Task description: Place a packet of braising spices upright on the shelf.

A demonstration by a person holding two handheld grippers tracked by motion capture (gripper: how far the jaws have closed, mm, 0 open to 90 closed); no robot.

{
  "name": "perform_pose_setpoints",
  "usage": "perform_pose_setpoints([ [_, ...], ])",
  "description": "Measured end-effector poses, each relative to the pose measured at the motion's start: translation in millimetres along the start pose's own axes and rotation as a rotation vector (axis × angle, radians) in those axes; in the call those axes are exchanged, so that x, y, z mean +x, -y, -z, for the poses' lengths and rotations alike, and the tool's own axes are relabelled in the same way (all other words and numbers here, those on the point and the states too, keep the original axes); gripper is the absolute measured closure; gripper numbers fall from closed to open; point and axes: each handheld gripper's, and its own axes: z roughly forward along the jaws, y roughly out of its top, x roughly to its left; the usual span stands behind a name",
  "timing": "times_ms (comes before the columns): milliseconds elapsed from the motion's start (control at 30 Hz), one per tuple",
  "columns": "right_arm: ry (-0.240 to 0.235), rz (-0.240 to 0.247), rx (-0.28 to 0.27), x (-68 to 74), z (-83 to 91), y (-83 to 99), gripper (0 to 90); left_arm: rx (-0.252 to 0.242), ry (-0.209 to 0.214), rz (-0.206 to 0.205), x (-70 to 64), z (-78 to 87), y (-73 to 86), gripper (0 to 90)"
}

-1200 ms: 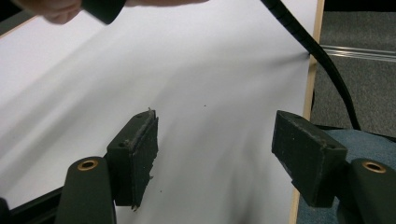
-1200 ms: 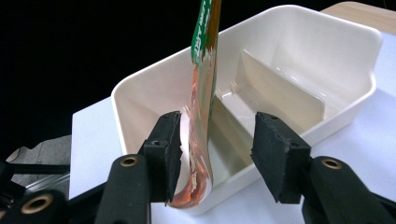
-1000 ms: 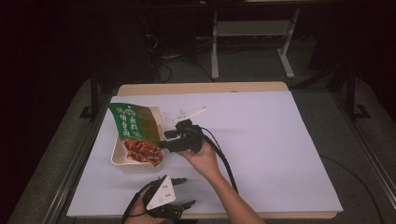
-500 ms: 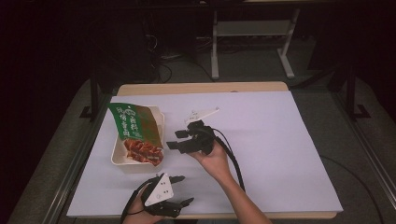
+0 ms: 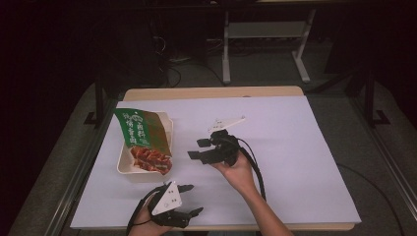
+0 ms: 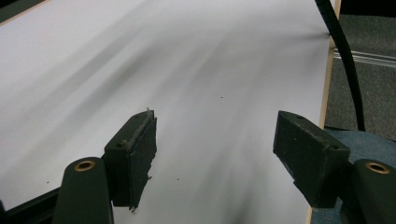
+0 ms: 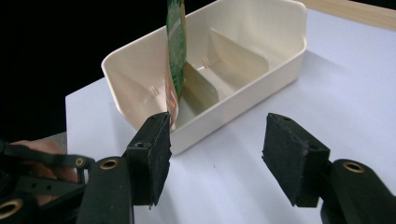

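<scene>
Right tongs (image 5: pixel 199 149): jaws stood wide apart and empty, held above the bench (image 5: pixel 295 147) just to the right of the tray. In the right gripper view the right tongs (image 7: pixel 215 154) faced the tray's near long wall, with bare white surface between the 2 pads.

Left tongs (image 5: pixel 189 200): jaws apart, nothing between them, resting low at the near edge of the bench, well apart from the tray. In the left gripper view the left tongs (image 6: pixel 215 158) looked along plain white sheet toward the bench's wooden edge.

Tray (image 5: pixel 169 129): cream plastic, rectangular, with inner dividers forming compartments; placed on the left part of the bench. In the right gripper view the tray (image 7: pixel 243 100) showed 2 dividers and no loose contents in the visible compartments.

Pouch (image 5: pixel 142 137): green printed packet with a red food picture at its lower end, lying in and across the tray, its top leaning past the tray's far left rim. In the right gripper view the pouch (image 7: pixel 174 56) appeared edge-on, standing against a divider.

White bracket-like piece (image 5: pixel 227 122): lying on the bench just beyond the right tongs; its purpose could not be told.

Progress, as judged: the pouch sat in the tray and was free of both tongs, so placement looked done. Whether seating it flat remained could not be told.
</scene>
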Motion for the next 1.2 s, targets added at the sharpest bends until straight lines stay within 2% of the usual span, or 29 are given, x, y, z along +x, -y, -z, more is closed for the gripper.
perform_pose_setpoints([
  [67,0.002,0.011,-0.001,-1.0,0.7,0.7,40.3,0.001,0.0,0.004,-0.2,0.0,0.1,29.7],
  [367,0.029,-0.007,0.002,-6.1,18.8,18.3,39.3,-0.008,0.002,0.007,0.0,-0.3,0.3,29.3],
  [400,0.034,-0.015,0.002,-7.7,23.3,22.2,38.9,-0.007,-0.001,-0.005,0.7,-0.2,0.0,29.3],
  [667,0.056,-0.035,-0.004,-13.1,35.6,34.7,37.7,0.004,0.002,0.003,0.2,-0.9,0.5,29.4],
  [733,0.057,-0.054,-0.012,-16.1,40.6,41.3,37.1,0.01,0.001,0.006,0.0,-1.0,0.5,29.4],
  [1000,0.066,-0.07,-0.001,-19.3,50.1,54.7,36.2,0.007,0.002,0.009,-0.2,-1.4,0.4,29.4],
  [1200,0.083,-0.088,0.003,-20.7,62.6,72.6,35.1,0.013,0.002,0.0,0.5,-0.8,0.4,29.3],
])
